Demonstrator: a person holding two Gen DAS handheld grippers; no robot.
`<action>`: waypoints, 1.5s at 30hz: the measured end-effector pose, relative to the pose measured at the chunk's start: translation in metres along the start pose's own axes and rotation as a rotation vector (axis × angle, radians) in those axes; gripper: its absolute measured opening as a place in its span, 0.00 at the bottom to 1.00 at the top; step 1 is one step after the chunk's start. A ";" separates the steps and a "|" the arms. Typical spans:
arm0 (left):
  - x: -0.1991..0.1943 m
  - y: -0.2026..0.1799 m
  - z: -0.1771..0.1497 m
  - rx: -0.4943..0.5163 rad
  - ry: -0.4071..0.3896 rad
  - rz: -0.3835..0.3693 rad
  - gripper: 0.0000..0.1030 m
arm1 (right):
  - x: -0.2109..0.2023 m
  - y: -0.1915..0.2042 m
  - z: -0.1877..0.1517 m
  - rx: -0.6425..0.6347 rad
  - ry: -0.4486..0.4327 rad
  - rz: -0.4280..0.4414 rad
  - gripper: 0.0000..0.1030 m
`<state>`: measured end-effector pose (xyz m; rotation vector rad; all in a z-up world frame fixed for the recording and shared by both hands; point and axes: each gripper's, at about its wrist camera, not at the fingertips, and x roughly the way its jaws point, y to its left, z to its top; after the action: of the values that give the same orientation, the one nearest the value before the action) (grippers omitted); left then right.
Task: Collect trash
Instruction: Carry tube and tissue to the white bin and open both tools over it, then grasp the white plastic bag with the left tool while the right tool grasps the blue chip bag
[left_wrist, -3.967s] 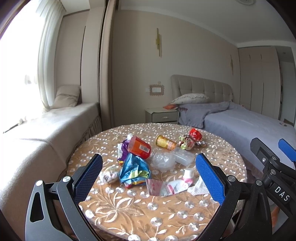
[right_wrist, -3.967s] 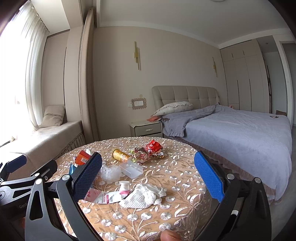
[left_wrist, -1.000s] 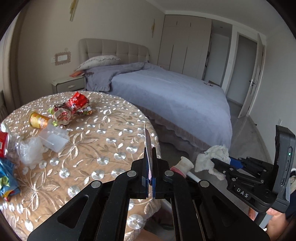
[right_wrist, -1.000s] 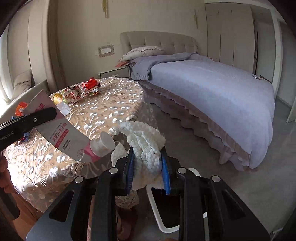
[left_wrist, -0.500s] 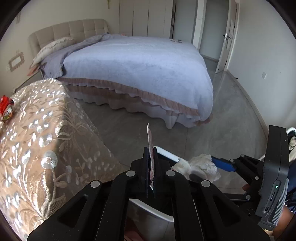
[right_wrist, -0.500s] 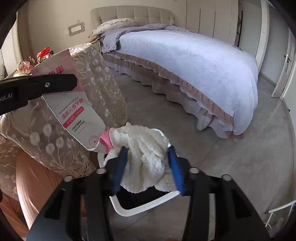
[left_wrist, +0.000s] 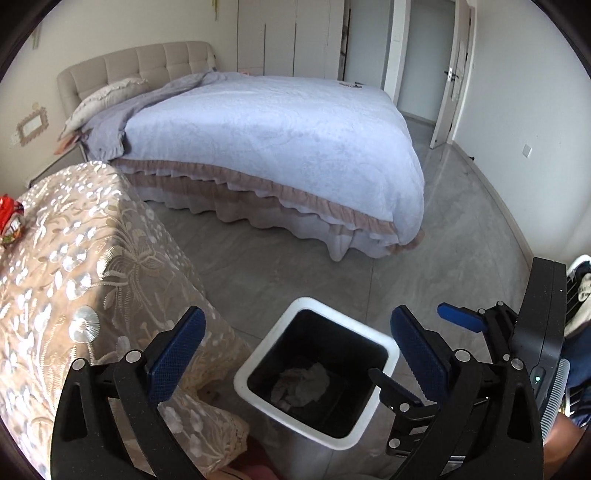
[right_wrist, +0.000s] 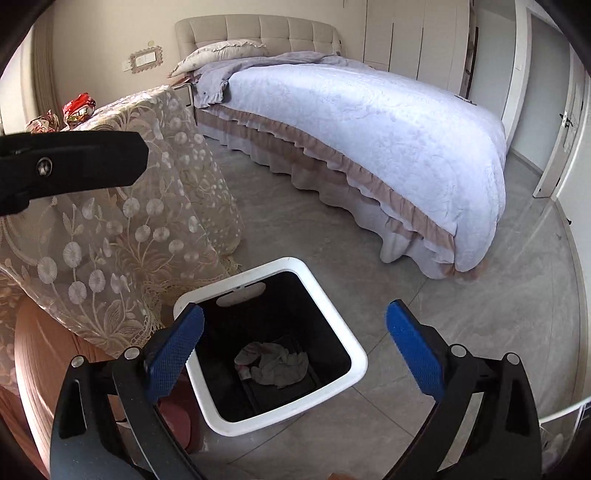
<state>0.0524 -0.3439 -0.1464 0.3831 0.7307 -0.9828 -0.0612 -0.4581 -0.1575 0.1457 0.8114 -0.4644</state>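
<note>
White plastic rims the bin (left_wrist: 392, 354) on the grey floor (right_wrist: 480, 332), just beside the hanging edge of the lace cloth (left_wrist: 92, 288) on the table. Both grippers hang above its dark mouth with their blue pads spread wide and nothing between them: the left gripper (left_wrist: 295, 350) is released, and so is the right gripper (right_wrist: 295, 343). Down at the bottom of the bin lies a crumpled white rag (right_wrist: 275, 363), with a bit of pink showing at its edge; in the left view the same rag (left_wrist: 303, 384) shows as a pale heap. On the tabletop, well apart from the bin, a red wrapper (right_wrist: 78, 105) sits near the far edge with another wrapper (right_wrist: 42, 123) beside it. The bed (left_wrist: 277, 140) stands across the floor behind everything.
</note>
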 end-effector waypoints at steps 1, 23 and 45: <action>-0.003 0.000 0.000 -0.001 -0.008 0.008 0.95 | -0.004 0.002 0.003 0.000 -0.012 0.006 0.96; -0.188 0.136 -0.062 -0.277 -0.229 0.469 0.95 | -0.095 0.139 0.084 -0.160 -0.283 0.376 0.96; -0.317 0.291 -0.205 -0.597 -0.177 0.812 0.95 | -0.116 0.401 0.101 -0.490 -0.203 0.766 0.96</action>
<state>0.1130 0.1230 -0.0732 0.0417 0.5906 -0.0124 0.1187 -0.0914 -0.0236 -0.0516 0.5907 0.4386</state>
